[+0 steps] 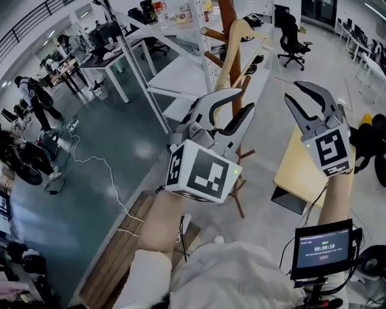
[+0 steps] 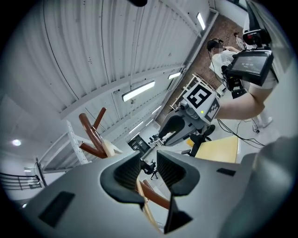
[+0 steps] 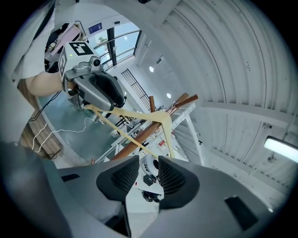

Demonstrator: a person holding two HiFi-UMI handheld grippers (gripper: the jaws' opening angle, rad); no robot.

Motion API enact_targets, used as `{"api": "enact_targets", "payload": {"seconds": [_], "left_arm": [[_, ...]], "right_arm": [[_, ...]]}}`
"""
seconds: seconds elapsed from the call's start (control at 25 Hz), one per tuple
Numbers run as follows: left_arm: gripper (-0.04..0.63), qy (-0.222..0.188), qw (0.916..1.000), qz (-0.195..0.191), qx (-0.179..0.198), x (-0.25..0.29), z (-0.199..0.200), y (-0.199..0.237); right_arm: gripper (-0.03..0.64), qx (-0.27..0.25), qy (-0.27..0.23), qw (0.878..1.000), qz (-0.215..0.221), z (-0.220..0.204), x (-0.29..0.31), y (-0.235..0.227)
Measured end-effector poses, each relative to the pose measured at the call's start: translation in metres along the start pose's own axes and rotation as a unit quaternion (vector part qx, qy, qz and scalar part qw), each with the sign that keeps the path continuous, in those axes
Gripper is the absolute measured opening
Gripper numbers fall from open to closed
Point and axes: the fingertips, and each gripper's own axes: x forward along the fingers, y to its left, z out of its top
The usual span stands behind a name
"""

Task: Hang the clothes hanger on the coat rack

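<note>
The pale wooden hanger (image 1: 228, 60) stands against the brown wooden coat rack (image 1: 228, 15), its top up among the pegs; I cannot tell whether its hook rests on one. My left gripper (image 1: 241, 102) is open at the hanger's lower end. In the left gripper view the hanger's thin bar (image 2: 141, 193) runs down out of the gap, beside one pad, with the rack's pegs (image 2: 91, 130) further off. My right gripper (image 1: 310, 96) is open and empty, held to the right of the rack. Its own view looks up at the hanger (image 3: 135, 114), the rack pole (image 3: 139, 135) and the left gripper (image 3: 100, 90).
White metal shelf frames (image 1: 181, 36) stand just behind and left of the rack. A yellow tabletop (image 1: 295, 163) lies to the right, with an office chair (image 1: 292, 36) beyond. A small screen (image 1: 322, 247) is at my right wrist. A cable (image 1: 96, 163) and a wooden board (image 1: 120, 253) lie on the floor.
</note>
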Motion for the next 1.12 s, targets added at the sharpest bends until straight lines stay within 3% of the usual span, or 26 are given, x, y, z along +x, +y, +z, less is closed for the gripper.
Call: {"api": "enact_targets", "payload": {"seconds": [0.24, 0.64, 0.92, 1.12], "left_arm": [[0.110, -0.031, 0.9992, 0.012, -0.021, -0.007, 0.009, -0.005], [0.110, -0.067, 0.9930, 0.060, 0.076, -0.026, 0.045, -0.029], [0.110, -0.087, 0.9906, 0.065, 0.082, -0.030, 0.077, -0.031], [0.110, -0.110, 0.9884, 0.060, 0.087, -0.028, 0.096, -0.031]], "right_arm": [[0.135, 0.021, 0.025, 0.999, -0.003, -0.020, -0.012, 0.014], [0.135, 0.052, 0.052, 0.997, -0.010, -0.048, -0.036, 0.043], [0.135, 0.051, 0.054, 0.997, -0.016, -0.040, -0.056, 0.042], [0.135, 0.056, 0.047, 0.996, -0.044, -0.033, -0.071, 0.034]]}}
